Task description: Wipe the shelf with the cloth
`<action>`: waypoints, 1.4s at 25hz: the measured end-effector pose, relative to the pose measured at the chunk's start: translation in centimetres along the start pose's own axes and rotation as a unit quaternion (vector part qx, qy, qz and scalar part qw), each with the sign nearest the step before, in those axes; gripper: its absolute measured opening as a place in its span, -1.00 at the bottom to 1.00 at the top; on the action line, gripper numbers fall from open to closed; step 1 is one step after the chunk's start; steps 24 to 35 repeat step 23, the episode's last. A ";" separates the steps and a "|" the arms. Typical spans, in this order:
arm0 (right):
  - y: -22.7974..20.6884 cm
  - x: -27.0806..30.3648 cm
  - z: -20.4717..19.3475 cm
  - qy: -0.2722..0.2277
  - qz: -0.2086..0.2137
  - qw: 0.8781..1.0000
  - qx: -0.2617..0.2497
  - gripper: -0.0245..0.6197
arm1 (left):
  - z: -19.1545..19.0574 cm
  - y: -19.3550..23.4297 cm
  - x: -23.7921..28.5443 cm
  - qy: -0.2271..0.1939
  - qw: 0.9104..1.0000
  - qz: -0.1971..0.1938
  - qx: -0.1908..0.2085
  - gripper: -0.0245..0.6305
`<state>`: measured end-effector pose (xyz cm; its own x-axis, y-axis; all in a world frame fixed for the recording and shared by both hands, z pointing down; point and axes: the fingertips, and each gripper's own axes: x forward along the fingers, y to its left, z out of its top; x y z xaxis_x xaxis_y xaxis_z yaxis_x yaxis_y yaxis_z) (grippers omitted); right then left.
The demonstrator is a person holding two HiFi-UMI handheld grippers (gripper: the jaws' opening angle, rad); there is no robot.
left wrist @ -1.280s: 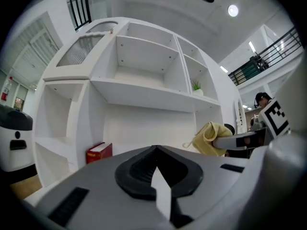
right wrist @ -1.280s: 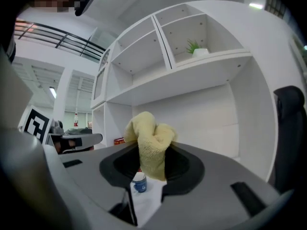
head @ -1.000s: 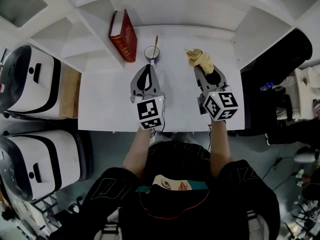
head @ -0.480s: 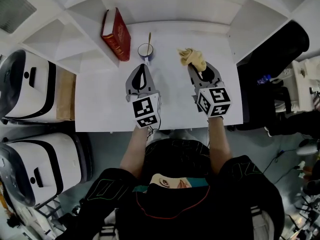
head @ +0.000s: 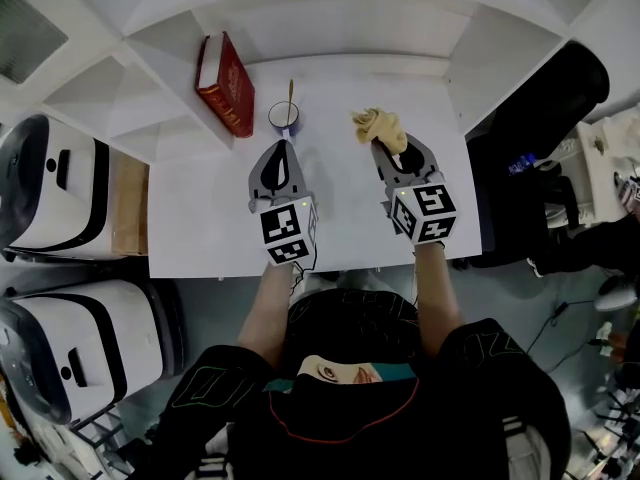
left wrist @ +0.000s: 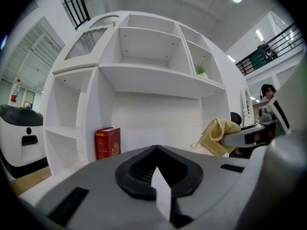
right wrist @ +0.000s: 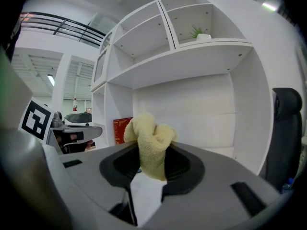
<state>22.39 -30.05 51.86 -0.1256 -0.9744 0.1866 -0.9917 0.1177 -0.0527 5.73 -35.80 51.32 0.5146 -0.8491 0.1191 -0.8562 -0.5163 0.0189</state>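
Note:
A bunched yellow cloth [head: 380, 126] is pinched in my right gripper [head: 392, 149], which is shut on it above the white shelf top [head: 340, 198]. In the right gripper view the cloth [right wrist: 149, 145] bulges up out of the closed jaws. My left gripper [head: 281, 150] hovers to the left of it, shut with nothing held; its jaws meet in a point in the left gripper view [left wrist: 156, 150]. From that view the cloth [left wrist: 218, 135] hangs at the right, in the other gripper's tip.
A red book [head: 224, 83] leans in the left back corner. A white cup [head: 283, 118] with a stick in it stands just beyond my left gripper. Shelf compartments [left wrist: 144, 47] rise behind. White machines [head: 60, 183] stand at the left, a black chair [head: 540, 118] at the right.
Both grippers have shifted slightly left and forward over the shelf top, the cloth still held in the right one. The camera view has drifted too.

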 end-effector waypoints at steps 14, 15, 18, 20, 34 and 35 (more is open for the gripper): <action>0.0 -0.1 -0.3 0.005 0.006 1.000 -0.005 -0.55 | -0.2 0.2 -0.5 0.003 1.000 0.001 -0.012 -0.93; 0.0 0.0 -0.3 0.005 0.008 1.000 -0.006 -0.55 | -0.2 0.2 -0.5 0.004 1.000 0.001 -0.013 -0.93; 0.1 0.0 -0.3 0.005 0.011 1.000 -0.007 -0.55 | -0.3 0.2 -0.5 0.004 1.000 0.002 -0.014 -0.93; 0.2 0.0 -0.3 0.007 0.012 1.000 -0.008 -0.55 | -0.3 0.2 -0.6 0.005 1.000 0.003 -0.014 -0.93; 0.2 -0.1 -0.4 0.008 0.012 1.000 -0.009 -0.55 | -0.3 0.2 -0.7 0.005 1.000 0.003 -0.014 -0.93; 0.2 -0.1 -0.4 0.008 0.012 1.000 -0.009 -0.55 | -0.3 0.2 -0.7 0.005 1.000 0.003 -0.014 -0.93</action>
